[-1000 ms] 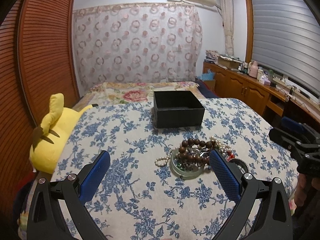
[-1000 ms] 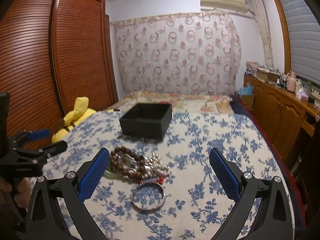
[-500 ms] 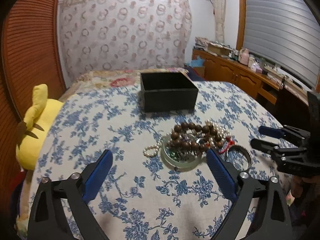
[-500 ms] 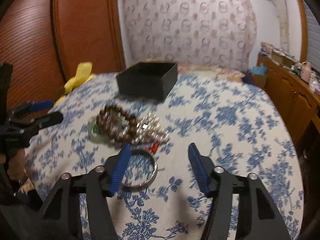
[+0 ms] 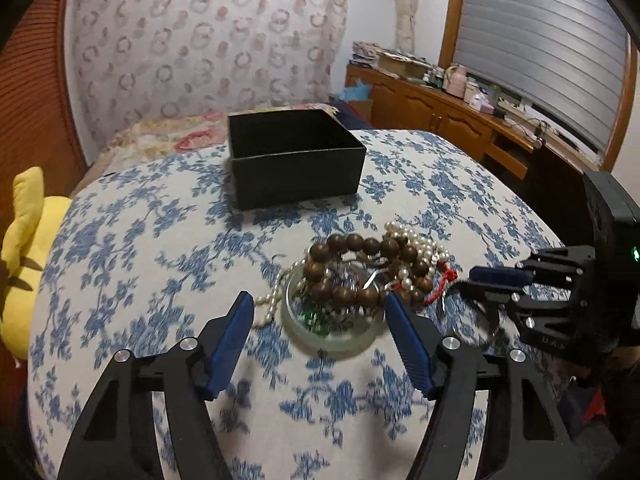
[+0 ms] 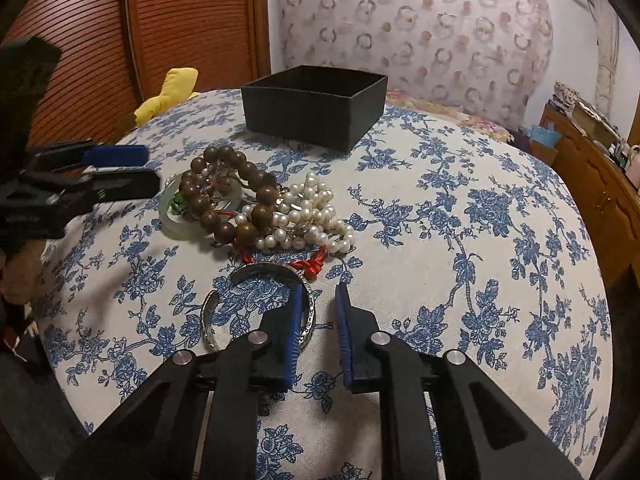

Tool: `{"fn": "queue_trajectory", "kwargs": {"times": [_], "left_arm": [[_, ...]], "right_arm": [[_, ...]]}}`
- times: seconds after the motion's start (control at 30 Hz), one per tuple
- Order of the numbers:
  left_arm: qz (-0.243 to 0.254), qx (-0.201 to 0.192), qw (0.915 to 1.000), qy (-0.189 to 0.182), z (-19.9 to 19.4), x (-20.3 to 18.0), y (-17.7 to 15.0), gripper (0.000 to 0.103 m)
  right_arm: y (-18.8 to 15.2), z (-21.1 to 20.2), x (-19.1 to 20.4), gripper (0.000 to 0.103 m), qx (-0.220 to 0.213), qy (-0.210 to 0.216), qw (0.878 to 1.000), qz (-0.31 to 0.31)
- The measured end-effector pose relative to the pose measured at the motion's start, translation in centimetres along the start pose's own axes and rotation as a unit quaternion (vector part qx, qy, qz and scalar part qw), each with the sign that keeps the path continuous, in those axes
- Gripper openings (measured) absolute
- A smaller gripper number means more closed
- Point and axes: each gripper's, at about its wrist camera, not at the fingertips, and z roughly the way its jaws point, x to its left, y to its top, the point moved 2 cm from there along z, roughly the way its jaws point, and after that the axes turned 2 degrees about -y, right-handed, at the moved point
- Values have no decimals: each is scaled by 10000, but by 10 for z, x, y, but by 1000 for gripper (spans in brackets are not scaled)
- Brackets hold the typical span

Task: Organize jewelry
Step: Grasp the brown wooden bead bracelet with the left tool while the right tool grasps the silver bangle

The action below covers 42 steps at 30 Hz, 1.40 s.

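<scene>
A jewelry heap lies on the blue-flowered cloth (image 5: 120, 260): a pale jade bangle (image 5: 332, 342), a brown wooden bead bracelet (image 5: 352, 244), white pearls (image 6: 316, 208), a red cord (image 6: 316, 264) and a silver bangle (image 6: 260, 270). Behind it stands an open black box (image 5: 296, 176). My left gripper (image 5: 318, 304) is closing, with the jade bangle between its jaws and the pads still apart from it. My right gripper (image 6: 318, 304) is closing too. It straddles the silver bangle's right rim, and a gap shows on the outer side.
A yellow plush toy (image 5: 24, 240) lies at the table's left edge. Wooden slatted doors (image 6: 180, 20) stand behind it. A wooden cabinet (image 5: 440, 116) with clutter runs along the right wall under the window. The cloth right of the heap is bare.
Both grippers have come down and closer to the heap, and both pairs of jaws have narrowed. The right one went from wide open to straddling the silver bangle's rim.
</scene>
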Motion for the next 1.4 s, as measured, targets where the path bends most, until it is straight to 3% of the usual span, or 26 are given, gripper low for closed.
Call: {"fn": "queue_trajectory", "kwargs": {"times": [0.2, 0.57, 0.67, 0.77, 0.8, 1.17, 1.23, 1.27, 1.4], "left_arm": [[55, 151, 9996, -212, 21, 2, 20, 53], [117, 491, 9960, -735, 53, 9, 37, 47], [97, 496, 9940, -966, 51, 8, 37, 33], [241, 488, 9948, -857, 47, 3, 37, 16], [268, 484, 9949, -838, 45, 2, 37, 15], [287, -60, 9962, -824, 5, -6, 53, 12], [297, -187, 9962, -801, -4, -9, 57, 12], [316, -269, 9961, -783, -9, -11, 60, 12], [380, -526, 9953, -721, -27, -16, 69, 12]], "right_arm": [[0, 1, -1, 19, -25, 38, 10000, 46], [0, 0, -2, 19, -45, 93, 9999, 105], [0, 0, -2, 19, -43, 93, 9999, 98], [-1, 0, -2, 20, -45, 92, 9999, 91], [-1, 0, -2, 20, -45, 91, 9999, 92], [0, 0, -2, 21, -40, 159, 9998, 115], [0, 0, -2, 17, -38, 135, 9998, 105], [0, 0, -1, 7, -31, 191, 9998, 40], [1, -3, 5, 6, -44, 142, 9998, -147]]}}
